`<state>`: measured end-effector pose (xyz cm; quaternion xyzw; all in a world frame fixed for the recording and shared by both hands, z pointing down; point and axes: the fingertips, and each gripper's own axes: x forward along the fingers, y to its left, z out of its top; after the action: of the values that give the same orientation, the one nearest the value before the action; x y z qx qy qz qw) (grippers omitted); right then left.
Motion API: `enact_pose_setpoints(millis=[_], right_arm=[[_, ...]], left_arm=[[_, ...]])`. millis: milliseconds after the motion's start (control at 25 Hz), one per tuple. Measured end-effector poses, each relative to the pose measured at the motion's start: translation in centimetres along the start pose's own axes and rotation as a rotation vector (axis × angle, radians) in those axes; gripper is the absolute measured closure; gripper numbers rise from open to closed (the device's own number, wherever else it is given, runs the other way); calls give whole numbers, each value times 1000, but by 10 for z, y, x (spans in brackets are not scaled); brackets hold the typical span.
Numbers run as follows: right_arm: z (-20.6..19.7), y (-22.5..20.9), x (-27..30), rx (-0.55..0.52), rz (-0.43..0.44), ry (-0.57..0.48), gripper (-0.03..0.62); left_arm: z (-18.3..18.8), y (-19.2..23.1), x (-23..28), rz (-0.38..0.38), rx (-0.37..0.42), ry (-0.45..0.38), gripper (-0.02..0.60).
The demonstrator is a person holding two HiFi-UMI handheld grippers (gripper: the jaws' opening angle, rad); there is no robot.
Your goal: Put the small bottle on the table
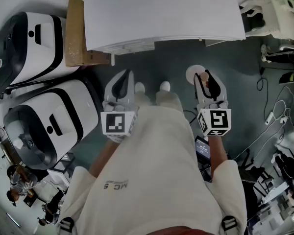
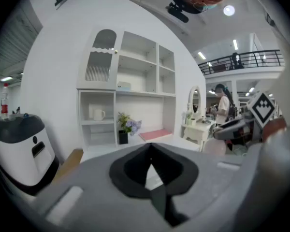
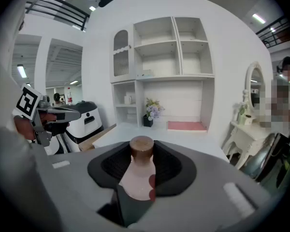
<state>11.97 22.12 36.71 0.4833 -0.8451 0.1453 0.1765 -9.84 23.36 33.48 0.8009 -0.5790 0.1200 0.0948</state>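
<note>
Between jaws of the right gripper (image 1: 206, 80), small bottle (image 3: 137, 175) clamped, brown cap (image 3: 141, 146) outward, left gripper (image 1: 123, 82) closed.

Your small bottle (image 3: 135, 178) is pale pink with a brown cap (image 3: 141, 146) and a dark red spot on its side. Both tools, your left gripper (image 1: 127, 76) and right gripper (image 1: 207, 77), are grey with black pads (image 3: 170, 170), and each cube (image 1: 118, 123) carries black-and-white square markers. Your clothing (image 1: 157, 170) is cream. The table (image 1: 161, 13) and shelf unit (image 3: 159, 57) are white, the floor (image 1: 166, 62) is dark grey-green, the mat (image 3: 186, 125) is pink and the flowers (image 3: 153, 109) are purple. The machines (image 1: 54, 116) are white, banded with black.
</note>
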Motion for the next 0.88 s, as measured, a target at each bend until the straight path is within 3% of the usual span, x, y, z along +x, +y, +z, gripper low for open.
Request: enact_pose_setpoints(millis=[240,880], right_arm=[[10,14,-14,18,-25,-33,451],[36,20,0,37,30,-105,453]], left_arm=[[10,-6,-13,-39,-16,-39,580],[14,-2,-26,23,-48,-43,580]])
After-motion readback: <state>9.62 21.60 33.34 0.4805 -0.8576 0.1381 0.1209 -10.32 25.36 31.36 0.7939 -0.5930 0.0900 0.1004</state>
